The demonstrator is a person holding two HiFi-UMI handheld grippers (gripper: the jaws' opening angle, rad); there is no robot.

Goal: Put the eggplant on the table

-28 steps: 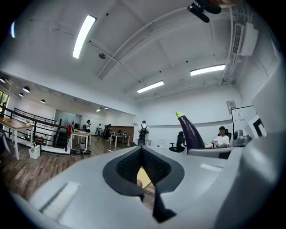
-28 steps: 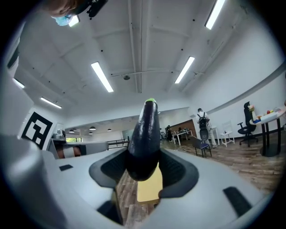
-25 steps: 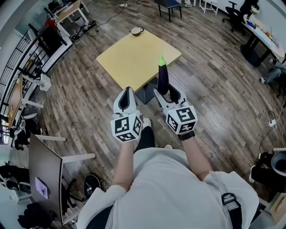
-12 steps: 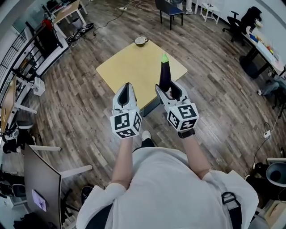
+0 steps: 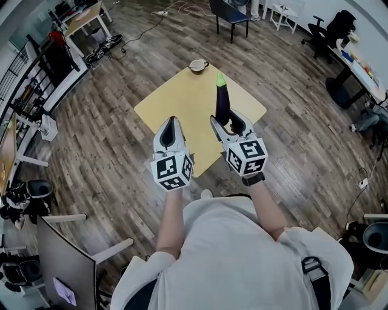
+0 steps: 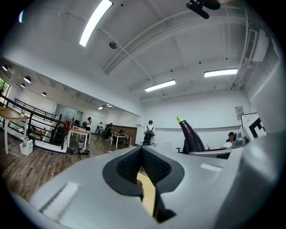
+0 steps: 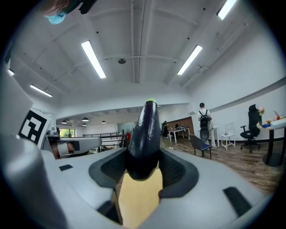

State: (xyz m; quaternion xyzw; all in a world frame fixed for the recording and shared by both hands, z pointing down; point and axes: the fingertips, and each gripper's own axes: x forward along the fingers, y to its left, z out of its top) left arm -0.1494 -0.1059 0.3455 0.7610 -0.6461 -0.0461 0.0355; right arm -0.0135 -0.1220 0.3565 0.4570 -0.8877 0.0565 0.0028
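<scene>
Item 1: right gripper (image 5: pixel 226 120), in my right hand. Jaws pressed onto the blunt lower end of the eggplant (image 5: pixel 222 102); in the right gripper view the pads clamp it on both sides (image 7: pixel 145 134).

Item 2: eggplant, dark purple with a green tip. It stands up out of the jaws, tip toward 12 o'clock, held in the air above the table (image 5: pixel 176 100).

Item 3: left gripper (image 5: pixel 173 121), at 9 o'clock of the right one. Jaws brought together at the tips, nothing between them.

Item 4: table, yellow square top. I see one cup (image 5: pixel 197 65) at its 12 o'clock corner.

Item 5: dark chair (image 5: pixel 230 8), beyond the table at 12 o'clock.
</scene>
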